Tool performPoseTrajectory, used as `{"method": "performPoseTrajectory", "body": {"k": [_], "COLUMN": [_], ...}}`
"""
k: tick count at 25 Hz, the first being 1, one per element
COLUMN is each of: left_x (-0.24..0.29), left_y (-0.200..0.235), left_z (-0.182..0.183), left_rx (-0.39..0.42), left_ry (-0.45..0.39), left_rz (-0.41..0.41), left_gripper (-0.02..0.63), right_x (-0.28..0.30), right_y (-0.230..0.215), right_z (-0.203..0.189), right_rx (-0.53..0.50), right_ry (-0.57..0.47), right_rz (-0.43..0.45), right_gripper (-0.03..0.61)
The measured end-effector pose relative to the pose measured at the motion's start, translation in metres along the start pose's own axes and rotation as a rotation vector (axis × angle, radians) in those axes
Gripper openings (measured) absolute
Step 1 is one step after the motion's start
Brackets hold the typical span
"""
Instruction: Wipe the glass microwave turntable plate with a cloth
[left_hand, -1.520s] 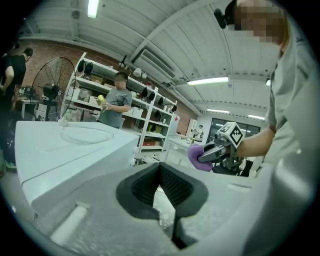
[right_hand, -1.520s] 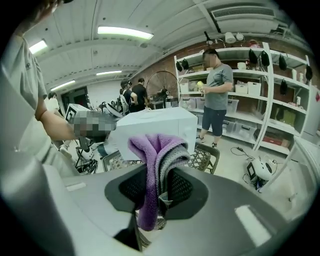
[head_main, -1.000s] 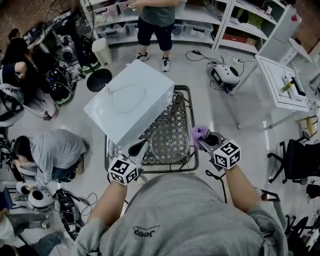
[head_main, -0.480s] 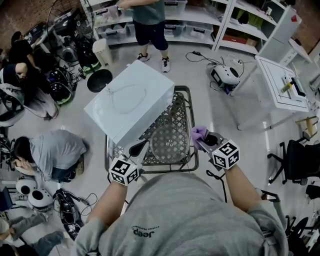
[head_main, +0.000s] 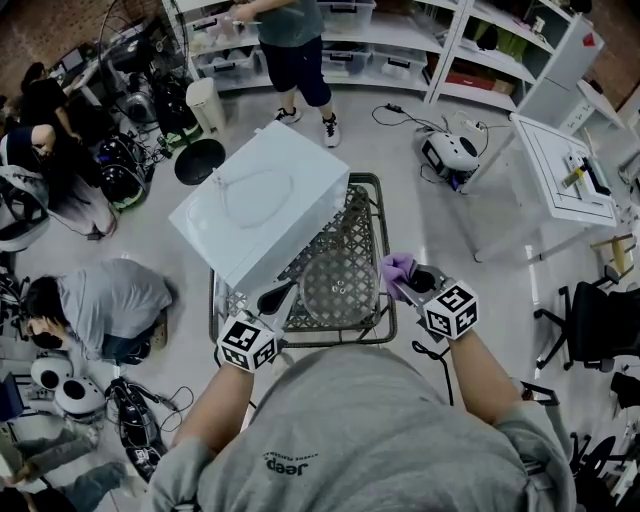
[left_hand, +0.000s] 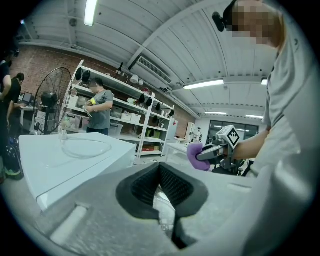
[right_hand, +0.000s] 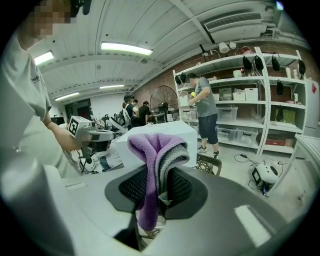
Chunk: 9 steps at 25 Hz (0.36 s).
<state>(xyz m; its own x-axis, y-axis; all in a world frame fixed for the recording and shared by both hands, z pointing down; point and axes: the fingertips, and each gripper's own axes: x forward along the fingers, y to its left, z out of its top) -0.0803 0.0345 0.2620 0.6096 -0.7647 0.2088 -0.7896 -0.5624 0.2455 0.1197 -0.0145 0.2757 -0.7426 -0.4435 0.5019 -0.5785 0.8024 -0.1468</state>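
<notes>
The glass turntable plate (head_main: 340, 285) lies flat on the metal mesh table (head_main: 372, 215), in front of the white microwave (head_main: 260, 200). The left gripper (head_main: 277, 297) has its 2 jaws closed on the plate's left rim. The right gripper (head_main: 405, 280) is clamped on a folded purple-and-grey cloth (head_main: 397, 266), held just beside the plate's right edge.

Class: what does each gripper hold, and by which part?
The right gripper clamps the purple cloth across its folded middle. The left gripper appears to pinch the glass plate by its rim.
</notes>
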Motion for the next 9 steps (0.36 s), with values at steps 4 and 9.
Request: {"method": "performPoseTrajectory", "body": {"k": [4, 9], "left_x": [0.0004, -0.0014], "left_y": [-0.003, -0.0063], "left_z": [-0.0001, 0.0007], "left_rx": [0.002, 0.005], "left_ry": [-0.002, -0.002], "left_rz": [-0.001, 0.002], "left_gripper": [-0.003, -0.003], "right_x": [-0.0012, -0.0054], "right_y": [0.0008, 0.0017], "right_z": [-0.0014, -0.0029], "right_rx": [-0.006, -0.009], "right_ry": [-0.001, 0.0], "right_rz": [0.002, 0.0], "right_gripper": [0.097, 0.097]}}
